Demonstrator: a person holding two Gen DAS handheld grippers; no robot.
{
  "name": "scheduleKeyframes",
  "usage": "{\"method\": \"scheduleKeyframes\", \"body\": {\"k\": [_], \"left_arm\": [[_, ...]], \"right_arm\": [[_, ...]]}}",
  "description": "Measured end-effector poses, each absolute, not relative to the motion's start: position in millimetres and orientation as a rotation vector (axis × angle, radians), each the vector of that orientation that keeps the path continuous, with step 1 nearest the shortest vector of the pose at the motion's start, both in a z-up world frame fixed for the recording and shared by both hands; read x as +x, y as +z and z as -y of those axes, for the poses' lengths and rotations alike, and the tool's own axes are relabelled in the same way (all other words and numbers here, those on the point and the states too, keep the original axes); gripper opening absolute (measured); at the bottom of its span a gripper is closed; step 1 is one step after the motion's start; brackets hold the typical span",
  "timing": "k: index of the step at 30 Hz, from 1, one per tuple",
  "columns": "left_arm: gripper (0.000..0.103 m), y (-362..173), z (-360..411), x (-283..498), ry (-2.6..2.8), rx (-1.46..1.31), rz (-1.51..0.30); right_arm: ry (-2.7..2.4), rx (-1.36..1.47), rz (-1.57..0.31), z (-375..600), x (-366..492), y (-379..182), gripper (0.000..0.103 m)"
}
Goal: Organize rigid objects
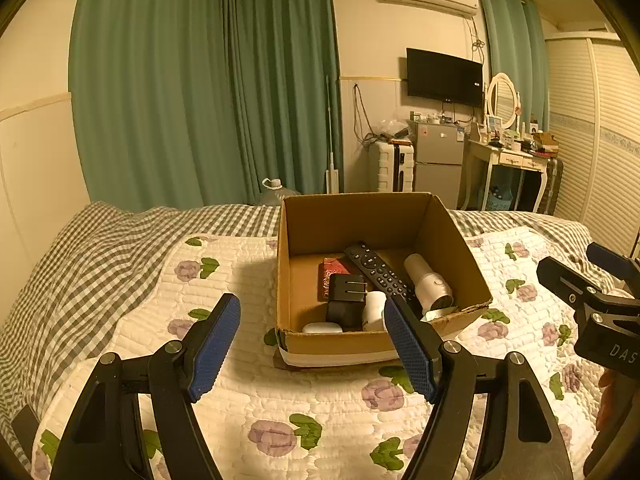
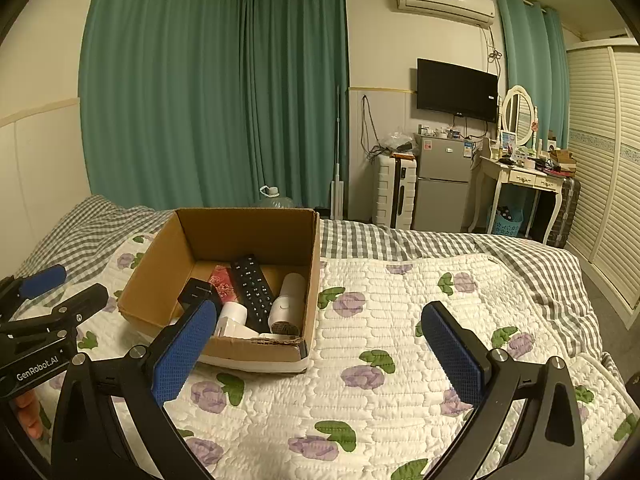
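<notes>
Through my left wrist camera, I am holding my left gripper (image 1: pixel 312 338) with its fingers released and empty, hovering over the bed (image 1: pixel 224 276) before the cardboard box (image 1: pixel 456 240), where the remote (image 1: pixel 378 270) is lying. Through my right wrist camera, my right gripper (image 2: pixel 316 350) is gaping, grasping nothing, beside the box.

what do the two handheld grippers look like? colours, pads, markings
Both match: the left gripper and right gripper have black angular frames, silver pivot bolts and blue dimpled pads on the fingers. White lettering on the bodies: "GenRobot.AI" on the left one, a cut-off "DAS" on the right one. No cables or sleeves visible.
</notes>
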State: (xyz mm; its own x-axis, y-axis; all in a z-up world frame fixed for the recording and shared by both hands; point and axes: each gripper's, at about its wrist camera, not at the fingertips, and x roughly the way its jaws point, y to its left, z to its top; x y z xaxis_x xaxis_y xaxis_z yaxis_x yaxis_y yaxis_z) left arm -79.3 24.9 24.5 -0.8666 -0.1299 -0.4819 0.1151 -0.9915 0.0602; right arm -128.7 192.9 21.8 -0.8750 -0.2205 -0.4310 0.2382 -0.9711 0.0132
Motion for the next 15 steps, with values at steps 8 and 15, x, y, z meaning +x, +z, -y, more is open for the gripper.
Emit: {"method": "scheduleKeyframes", "body": {"k": [8,15], "left_arm": [[0.077,24.7,-23.9,-79.2,-2.919,0.758,0.021],[0.077,24.9,-25.0,-79.1,-2.92,0.761,0.025]], "right_arm": [[-2.833,0.651,-0.068,-190.2,-128.2,19.5,0.103],[-2.831,0.654,-0.07,-189.8,-128.6,18.8,0.103]]}}
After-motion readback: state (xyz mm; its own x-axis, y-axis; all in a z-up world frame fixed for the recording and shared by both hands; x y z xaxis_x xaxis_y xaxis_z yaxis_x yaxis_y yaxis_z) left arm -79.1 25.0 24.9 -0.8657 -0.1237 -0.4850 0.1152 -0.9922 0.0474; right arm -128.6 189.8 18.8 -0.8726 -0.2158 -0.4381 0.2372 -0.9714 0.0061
